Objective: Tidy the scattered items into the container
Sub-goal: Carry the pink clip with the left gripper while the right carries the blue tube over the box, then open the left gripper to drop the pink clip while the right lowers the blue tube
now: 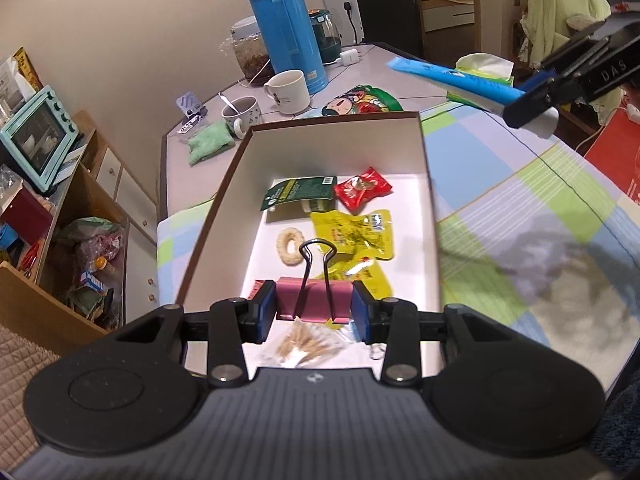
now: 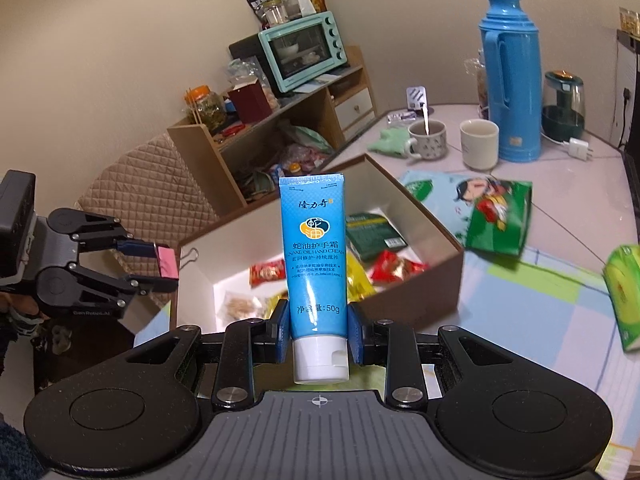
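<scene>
box (image 1: 425,168): open, brown-walled, on the checked surface (image 1: 520,208); snack packets (image 1: 352,232) and toothpick bag (image 1: 304,346) lay inside
clip: pink binder clip (image 1: 314,300) pinched in left claw (image 1: 314,310), hung over box's near end, wire handles pointing forward
tube: blue hand cream tube (image 2: 314,252) clamped in right claw (image 2: 318,334) near the cap, long axis along fingers, box just ahead and below
nearer: left claw
around: green snack bag (image 2: 500,220), tissue pack (image 2: 624,296), mugs, thermos (image 2: 510,80) beyond box; nothing blocked either drop
</scene>
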`<state>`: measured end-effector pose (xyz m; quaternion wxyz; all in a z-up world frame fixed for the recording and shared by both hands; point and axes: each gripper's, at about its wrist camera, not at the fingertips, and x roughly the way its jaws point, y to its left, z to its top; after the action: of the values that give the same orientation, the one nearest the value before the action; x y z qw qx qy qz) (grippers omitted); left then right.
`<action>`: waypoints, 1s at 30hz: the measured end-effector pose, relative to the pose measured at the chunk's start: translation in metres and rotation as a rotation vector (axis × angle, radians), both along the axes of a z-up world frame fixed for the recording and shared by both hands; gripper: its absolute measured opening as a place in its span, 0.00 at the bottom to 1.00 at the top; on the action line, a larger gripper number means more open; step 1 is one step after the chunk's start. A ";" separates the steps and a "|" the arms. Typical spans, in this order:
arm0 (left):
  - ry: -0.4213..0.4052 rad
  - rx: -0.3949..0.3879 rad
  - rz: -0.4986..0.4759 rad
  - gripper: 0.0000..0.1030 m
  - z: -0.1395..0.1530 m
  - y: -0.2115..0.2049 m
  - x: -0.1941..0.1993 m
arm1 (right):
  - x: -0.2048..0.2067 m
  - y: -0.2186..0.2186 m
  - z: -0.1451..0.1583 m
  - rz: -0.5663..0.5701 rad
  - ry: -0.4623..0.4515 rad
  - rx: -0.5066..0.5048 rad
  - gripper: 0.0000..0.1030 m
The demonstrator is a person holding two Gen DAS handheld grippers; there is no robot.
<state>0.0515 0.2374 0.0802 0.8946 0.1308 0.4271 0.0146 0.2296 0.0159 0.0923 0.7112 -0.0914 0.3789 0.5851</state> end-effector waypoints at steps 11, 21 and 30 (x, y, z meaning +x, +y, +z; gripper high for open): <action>0.000 -0.022 -0.079 0.33 -0.011 0.045 0.026 | -0.007 0.054 -0.001 -0.037 0.019 -0.003 0.28; 0.060 -0.036 -0.145 0.33 -0.039 0.067 0.062 | 0.000 0.090 -0.010 -0.056 0.028 -0.036 0.28; 0.125 -0.061 -0.181 0.33 -0.075 0.073 0.097 | 0.021 0.109 -0.027 -0.090 0.038 -0.087 0.28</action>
<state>0.1485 0.3107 0.0054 0.8674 0.1420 0.4688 -0.0873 0.2506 0.1245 0.0655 0.7249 -0.0941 0.4210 0.5370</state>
